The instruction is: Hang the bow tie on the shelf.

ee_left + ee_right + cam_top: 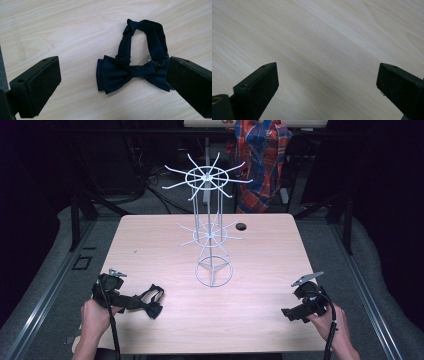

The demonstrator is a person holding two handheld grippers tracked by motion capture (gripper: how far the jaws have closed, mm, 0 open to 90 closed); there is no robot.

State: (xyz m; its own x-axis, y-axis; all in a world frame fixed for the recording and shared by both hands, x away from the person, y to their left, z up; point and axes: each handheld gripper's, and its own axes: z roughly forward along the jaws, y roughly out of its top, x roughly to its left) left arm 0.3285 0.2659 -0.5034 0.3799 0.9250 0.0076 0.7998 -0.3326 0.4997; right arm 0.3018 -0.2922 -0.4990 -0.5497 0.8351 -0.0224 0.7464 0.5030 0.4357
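A dark navy bow tie [120,72] with its looped neck strap lies flat on the wooden table [150,245] near the front left. My left gripper [112,80] hovers over it with its jaws wide apart; the bow lies between them and its far wing sits against the right-hand jaw, with no pad pressing on it. In the high view the bow tie [150,302] is just right of the left gripper [127,299]. My right gripper [289,314] rests near the front right of the table, its jaws open over bare wood [319,50].
A white wire display stand [210,225] with two tiers of radiating hooks rises from a ring base at the table's middle. A round cable hole [241,226] sits behind it. A plaid cloth [261,160] hangs beyond the far edge.
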